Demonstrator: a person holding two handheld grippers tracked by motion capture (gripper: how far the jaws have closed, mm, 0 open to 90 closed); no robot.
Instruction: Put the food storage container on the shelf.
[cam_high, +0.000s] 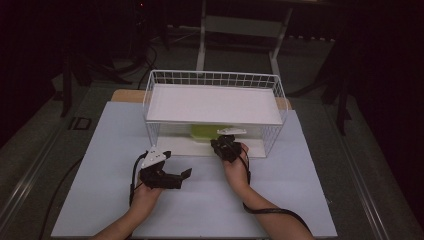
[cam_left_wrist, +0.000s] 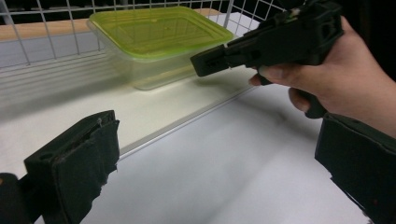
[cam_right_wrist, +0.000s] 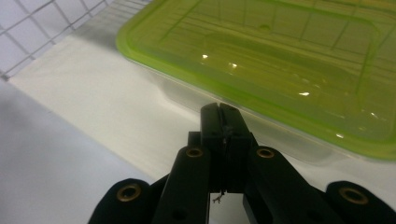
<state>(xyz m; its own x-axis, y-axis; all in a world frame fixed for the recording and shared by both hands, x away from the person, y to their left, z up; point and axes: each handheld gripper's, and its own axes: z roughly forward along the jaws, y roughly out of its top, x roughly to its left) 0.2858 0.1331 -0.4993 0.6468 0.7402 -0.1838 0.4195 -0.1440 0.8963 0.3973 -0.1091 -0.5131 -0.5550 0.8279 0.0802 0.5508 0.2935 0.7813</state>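
At the bench (cam_high: 115, 200), I hold my right claw (cam_right_wrist: 223, 122) pressed together with nothing between its jaws, its tip just short of the box (cam_right_wrist: 280, 60) with the green lid, pointing at the near long side of it. The box lies on the lower floor of the wire rack (cam_high: 155, 95), under the white shelf (cam_high: 210, 102), with its long axis running across the rack's open front, so that it lies straight ahead of my right claw and a little above the tip as the right gripper view has it. From above, my right hand (cam_high: 239, 165) sits at the rack's front edge, the claw reaching in under the shelf toward the box (cam_high: 204, 131). My left claw (cam_high: 186, 174) is spread wide and empty, resting over the bench well to the left and outside the rack; in the left gripper view the box (cam_left_wrist: 161, 42) is farther off, beyond the rack's front rim, and the right claw (cam_left_wrist: 205, 63) crosses in front of it. The right hand is plainly the nearer one. I judge that the next move turns on this: with the jaws shut, the right claw can only nudge or hook the box along the floor, and must open before it can take the lid's rim.
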